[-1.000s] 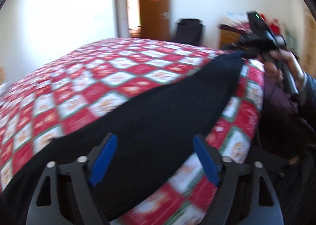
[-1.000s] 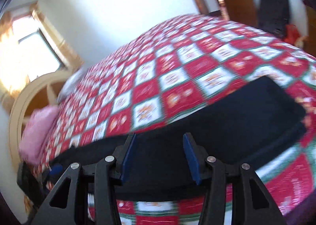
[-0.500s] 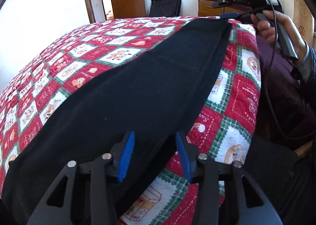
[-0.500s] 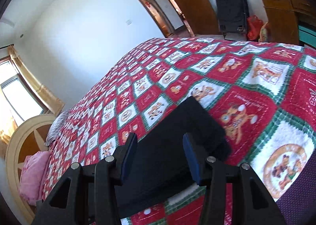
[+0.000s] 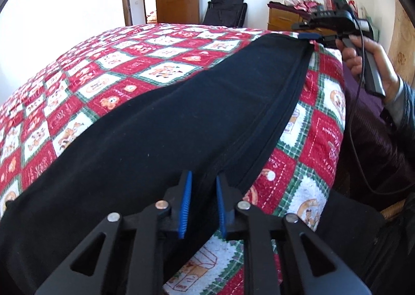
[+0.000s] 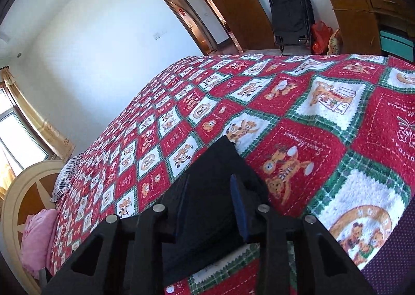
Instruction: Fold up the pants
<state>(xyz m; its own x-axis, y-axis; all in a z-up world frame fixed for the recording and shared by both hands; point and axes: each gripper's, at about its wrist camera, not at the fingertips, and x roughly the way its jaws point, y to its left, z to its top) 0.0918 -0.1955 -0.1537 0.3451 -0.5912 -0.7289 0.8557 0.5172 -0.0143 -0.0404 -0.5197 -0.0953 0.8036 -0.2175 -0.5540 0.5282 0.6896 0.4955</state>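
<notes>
The pants (image 5: 181, 124) lie lengthwise along the bed (image 5: 109, 82) edge. The left gripper (image 5: 203, 206) has just been closing, nearly shut around the hem. The right gripper (image 6: 211, 206), at 1 o'clock in the left view, has also been narrowing over the far end. Step: end grasp. Next: lift both ends together.

We are in a home bedroom. A large bed (image 6: 298, 92) fills most of the view, covered by a red, white and green quilt (image 5: 160, 72) printed with teddy bears. We see a curved cream and wood headboard (image 6: 18, 196) with a pink pillow (image 6: 39, 235) beside a curtained window (image 6: 15, 129). Across the room stands an open wooden door (image 6: 233, 2) with a red paper decoration, a black folding chair (image 6: 290, 15), and a wooden dresser (image 6: 355, 9) piled with belongings.
</notes>
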